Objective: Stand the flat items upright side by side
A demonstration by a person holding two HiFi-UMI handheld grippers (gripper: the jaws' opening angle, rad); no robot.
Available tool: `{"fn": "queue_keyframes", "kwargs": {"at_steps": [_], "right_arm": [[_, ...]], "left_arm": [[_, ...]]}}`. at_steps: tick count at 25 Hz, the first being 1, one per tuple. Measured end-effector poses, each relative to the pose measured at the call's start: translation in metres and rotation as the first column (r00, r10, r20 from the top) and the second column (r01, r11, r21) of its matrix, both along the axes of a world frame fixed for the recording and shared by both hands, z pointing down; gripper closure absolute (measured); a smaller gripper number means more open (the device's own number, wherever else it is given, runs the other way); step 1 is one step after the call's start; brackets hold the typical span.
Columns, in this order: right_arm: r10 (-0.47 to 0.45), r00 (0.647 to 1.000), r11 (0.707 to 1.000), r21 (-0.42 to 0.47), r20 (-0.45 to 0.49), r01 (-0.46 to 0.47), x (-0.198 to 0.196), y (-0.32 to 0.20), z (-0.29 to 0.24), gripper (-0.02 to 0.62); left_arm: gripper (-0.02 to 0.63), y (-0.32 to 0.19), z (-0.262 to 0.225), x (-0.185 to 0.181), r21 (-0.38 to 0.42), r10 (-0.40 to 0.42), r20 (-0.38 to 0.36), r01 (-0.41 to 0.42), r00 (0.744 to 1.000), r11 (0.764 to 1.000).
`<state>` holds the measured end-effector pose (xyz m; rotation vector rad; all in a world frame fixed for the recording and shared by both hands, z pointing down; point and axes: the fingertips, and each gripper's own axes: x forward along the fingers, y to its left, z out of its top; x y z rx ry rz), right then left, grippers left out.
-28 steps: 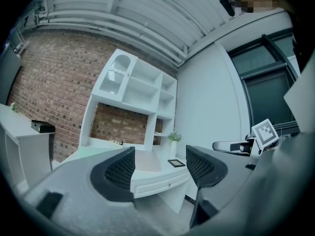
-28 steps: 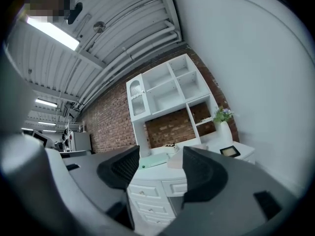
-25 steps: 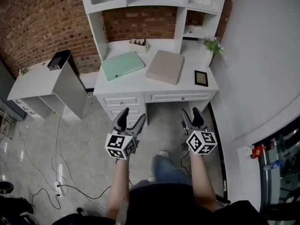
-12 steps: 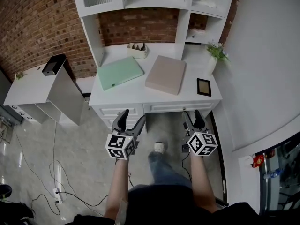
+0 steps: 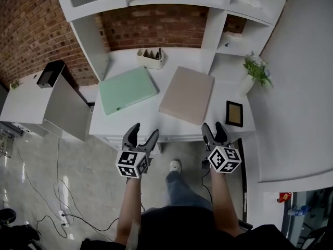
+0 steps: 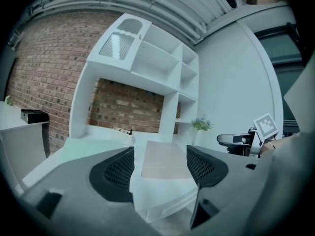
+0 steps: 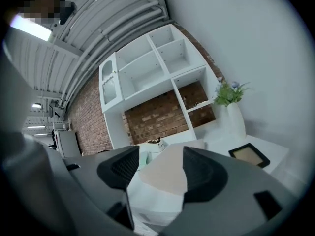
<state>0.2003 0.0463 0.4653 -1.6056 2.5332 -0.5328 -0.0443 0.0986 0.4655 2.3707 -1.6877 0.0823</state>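
Left gripper [image 5: 144,130] and right gripper [image 5: 212,126], both jaws spread and empty, hover at the near edge of the desk [image 5: 125,61], where the green folder [image 5: 127,89] lies flat at left and the beige folder [image 5: 186,94] at right, apart, any lettering too small to read.

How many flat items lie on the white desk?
3: a green folder at left, a beige folder in the middle, a small picture frame at right. None seems hidden.

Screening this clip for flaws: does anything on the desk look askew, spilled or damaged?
Nothing looks spilled or broken. The green folder and the beige folder lie flat on the desk, each slanted to its front edge. The small picture frame lies flat rather than standing.
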Motion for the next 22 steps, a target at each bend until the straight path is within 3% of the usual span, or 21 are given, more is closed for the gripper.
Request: {"fn": "queue_keyframes", "kwargs": {"at_steps": [11,22], "right_arm": [[-0.053,0.998,0.996,-0.075,-0.038,0.050,-0.015,-0.164,0.024,0.339],[-0.020,0.999,0.993,-0.118,-0.043,0.015,-0.008,-0.215,0.035,0.339]], "left_arm": [[0.288,-0.167,0.027,0.008,-0.089,0.018,0.013,-0.016,1.000,0.996],[0.288,-0.229,0.048,0.024,-0.189,0.096,0.038,-0.088,0.995,0.978]]}}
